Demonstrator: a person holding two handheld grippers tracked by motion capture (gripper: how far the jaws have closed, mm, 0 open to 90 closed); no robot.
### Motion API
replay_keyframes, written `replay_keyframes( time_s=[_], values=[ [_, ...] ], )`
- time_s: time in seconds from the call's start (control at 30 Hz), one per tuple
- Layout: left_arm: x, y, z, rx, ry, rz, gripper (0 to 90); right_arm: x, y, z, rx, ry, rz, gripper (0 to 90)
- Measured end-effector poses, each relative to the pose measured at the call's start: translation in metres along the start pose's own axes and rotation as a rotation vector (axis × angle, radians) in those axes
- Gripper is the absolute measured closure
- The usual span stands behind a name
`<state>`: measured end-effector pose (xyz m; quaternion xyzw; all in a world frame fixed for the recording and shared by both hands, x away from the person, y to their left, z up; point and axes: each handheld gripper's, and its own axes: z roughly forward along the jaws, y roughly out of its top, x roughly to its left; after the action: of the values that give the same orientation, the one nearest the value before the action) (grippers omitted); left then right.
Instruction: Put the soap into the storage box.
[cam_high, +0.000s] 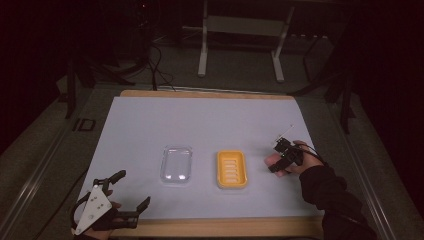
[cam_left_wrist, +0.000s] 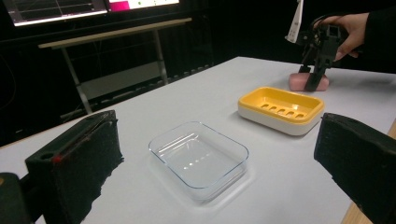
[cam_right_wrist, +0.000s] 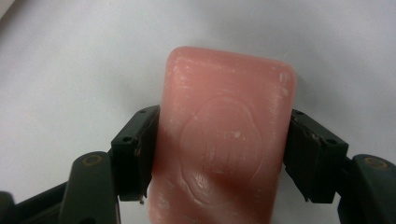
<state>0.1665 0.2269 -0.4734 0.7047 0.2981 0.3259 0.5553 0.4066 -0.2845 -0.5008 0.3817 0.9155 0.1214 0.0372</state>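
Note:
A pink soap bar (cam_right_wrist: 224, 116) lies on the white table, and my right gripper (cam_right_wrist: 219, 156) is shut on it, one jaw pressed against each long side. In the high view this gripper (cam_high: 276, 164) and the soap (cam_high: 270, 160) are just right of the yellow soap dish (cam_high: 232, 169). The left gripper view shows the soap (cam_left_wrist: 296, 80) resting on the table behind the yellow dish (cam_left_wrist: 281, 109), under the right gripper (cam_left_wrist: 316, 79). My left gripper (cam_high: 135, 187) stands open and empty at the near left corner. Its jaws (cam_left_wrist: 217, 186) frame an empty clear dish (cam_left_wrist: 198, 156).
The clear dish (cam_high: 176, 164) and the yellow dish sit side by side in the middle of the white mat (cam_high: 200, 120). A wooden table edge (cam_high: 220, 227) runs along the near side. A metal stand (cam_high: 240, 30) and cables are on the floor beyond.

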Motion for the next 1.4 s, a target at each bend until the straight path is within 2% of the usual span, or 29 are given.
replay_keyframes(
  time_s=[0.07, 0.17, 0.3, 0.33, 0.37, 0.4, 0.43, 0.47, 0.5, 0.57, 0.6, 0.67, 0.7, 0.8, 0.97, 1.03, 1.23, 1.4],
  values=[
    [0.0, 0.0, 0.0, 0.002, -0.002, 0.001, 0.9, 0.0, 0.0, 0.0, 0.003, -0.005, 0.005, 34.4],
    [0.0, 0.0, 0.001, 0.005, -0.004, 0.002, 0.9, 0.008, 0.001, 0.001, 0.012, -0.055, 0.004, 35.8],
    [0.0, 0.0, 0.001, 0.004, -0.004, -0.001, 0.9, 0.009, 0.002, 0.001, 0.022, -0.064, 0.032, 36.3],
    [0.0, -0.001, 0.001, 0.005, -0.005, -0.002, 0.9, 0.009, 0.002, 0.001, 0.021, -0.065, 0.056, 36.6],
    [0.0, -0.001, 0.002, 0.006, -0.006, -0.002, 0.9, 0.009, 0.001, 0.0, 0.016, -0.07, 0.1, 36.6],
    [0.0, -0.001, 0.002, 0.013, -0.008, 0.003, 0.9, 0.009, 0.001, 0.0, 0.016, -0.07, 0.1, 36.6],
    [0.0, -0.001, 0.003, 0.013, -0.009, 0.003, 0.9, 0.01, 0.001, 0.0, 0.015, -0.063, 0.168, 36.7],
    [-0.001, -0.001, 0.003, 0.013, -0.01, 0.002, 0.9, 0.01, 0.001, 0.0, 0.015, -0.063, 0.168, 36.7],
    [-0.001, -0.001, 0.003, 0.014, -0.012, 0.001, 0.9, 0.011, 0.002, -0.001, 0.026, -0.069, 0.214, 36.7],
    [-0.001, -0.001, 0.003, 0.013, -0.012, 0.001, 0.9, 0.013, 0.003, -0.002, 0.031, -0.086, 0.225, 36.7],
    [-0.001, -0.001, 0.003, 0.014, -0.013, 0.002, 0.9, 0.017, 0.004, -0.003, 0.039, -0.116, 0.271, 36.7],
    [-0.001, -0.001, 0.003, 0.012, -0.012, 0.001, 0.9, 0.019, 0.006, -0.006, 0.038, -0.121, 0.326, 36.7],
    [-0.001, -0.001, 0.003, 0.012, -0.012, 0.001, 0.9, 0.019, 0.006, -0.006, 0.038, -0.121, 0.326, 36.7],
    [-0.001, -0.001, 0.003, 0.015, -0.006, 0.001, 0.9, 0.022, 0.006, -0.01, 0.026, -0.129, 0.368, 36.7],
    [-0.003, -0.001, 0.004, 0.025, -0.005, 0.003, 0.9, 0.03, 0.005, -0.014, 0.028, -0.176, 0.397, 36.8],
    [-0.004, -0.001, 0.005, 0.029, -0.005, 0.011, 0.9, 0.032, 0.004, -0.017, 0.013, -0.188, 0.423, 36.8],
    [-0.005, -0.002, 0.009, 0.067, 0.048, 0.038, 0.9, 0.044, 0.004, -0.021, -0.002, -0.2, 0.479, 36.8],
    [-0.005, 0.0, 0.011, 0.048, 0.032, 0.041, 0.9, 0.055, 0.005, -0.026, -0.015, -0.199, 0.517, 36.8]
  ],
)
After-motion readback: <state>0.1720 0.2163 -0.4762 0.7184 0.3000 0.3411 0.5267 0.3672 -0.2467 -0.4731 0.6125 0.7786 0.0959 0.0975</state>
